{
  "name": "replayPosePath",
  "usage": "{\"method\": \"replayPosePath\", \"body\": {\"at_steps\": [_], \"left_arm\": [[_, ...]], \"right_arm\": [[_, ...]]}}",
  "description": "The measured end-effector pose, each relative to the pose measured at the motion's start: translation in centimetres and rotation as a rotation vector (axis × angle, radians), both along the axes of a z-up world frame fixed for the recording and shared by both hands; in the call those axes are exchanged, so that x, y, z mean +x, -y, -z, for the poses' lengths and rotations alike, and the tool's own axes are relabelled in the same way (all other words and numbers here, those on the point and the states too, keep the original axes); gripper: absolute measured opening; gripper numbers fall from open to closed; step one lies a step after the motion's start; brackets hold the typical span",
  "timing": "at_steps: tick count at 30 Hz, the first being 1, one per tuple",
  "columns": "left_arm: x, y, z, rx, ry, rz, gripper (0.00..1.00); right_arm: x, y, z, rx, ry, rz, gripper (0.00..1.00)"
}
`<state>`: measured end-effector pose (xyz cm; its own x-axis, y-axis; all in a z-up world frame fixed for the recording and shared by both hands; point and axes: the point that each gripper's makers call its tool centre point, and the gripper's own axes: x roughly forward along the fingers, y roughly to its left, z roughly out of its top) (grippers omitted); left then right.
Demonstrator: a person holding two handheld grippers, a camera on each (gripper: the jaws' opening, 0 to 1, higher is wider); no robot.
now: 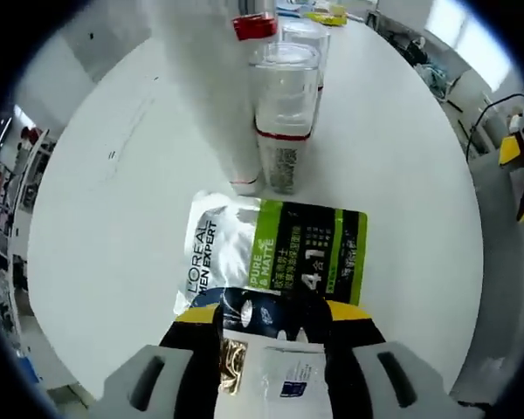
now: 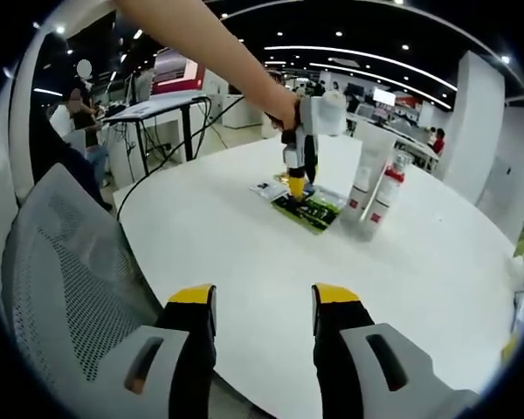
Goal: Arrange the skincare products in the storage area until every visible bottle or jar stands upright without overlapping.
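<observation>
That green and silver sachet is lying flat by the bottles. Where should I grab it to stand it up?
Take the sachet by its near short edge, coming in low from the open table side, away from the bottles. It is thin and flat, so only an edge offers the jaws anything. The left claw already sits at that end, seemingly pinching it.

sachet (image 1: 275, 253): glossy foil | bottle (image 1: 284, 105): clear plastic | table (image 1: 113, 218): smooth matt white
</observation>
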<state>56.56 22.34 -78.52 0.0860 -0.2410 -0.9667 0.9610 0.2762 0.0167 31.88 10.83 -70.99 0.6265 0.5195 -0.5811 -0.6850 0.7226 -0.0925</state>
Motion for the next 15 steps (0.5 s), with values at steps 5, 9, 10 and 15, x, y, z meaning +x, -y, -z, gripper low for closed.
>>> {"method": "replayPosePath", "body": {"at_steps": [5, 9, 10, 15], "left_arm": [[0.1, -0.5, -1.0, -0.148, -0.008, -0.190, 0.47], [-0.5, 0.5, -2.4, -0.262, 0.014, -0.280, 0.48], [-0.7, 0.6, -2.5, -0.273, 0.018, -0.290, 0.48], [-2.8, 0.4, -2.2, -0.309, 0.021, -0.325, 0.49]], "right_arm": [[0.0, 0.0, -0.2, 0.005, 0.006, 0.000, 0.41], [0.0, -0.1, -0.2, 0.003, 0.011, -0.005, 0.40], [0.0, -0.1, -0.2, 0.003, 0.011, -0.005, 0.40], [0.0, -0.1, -0.3, 0.009, 0.012, -0.001, 0.40]]}}
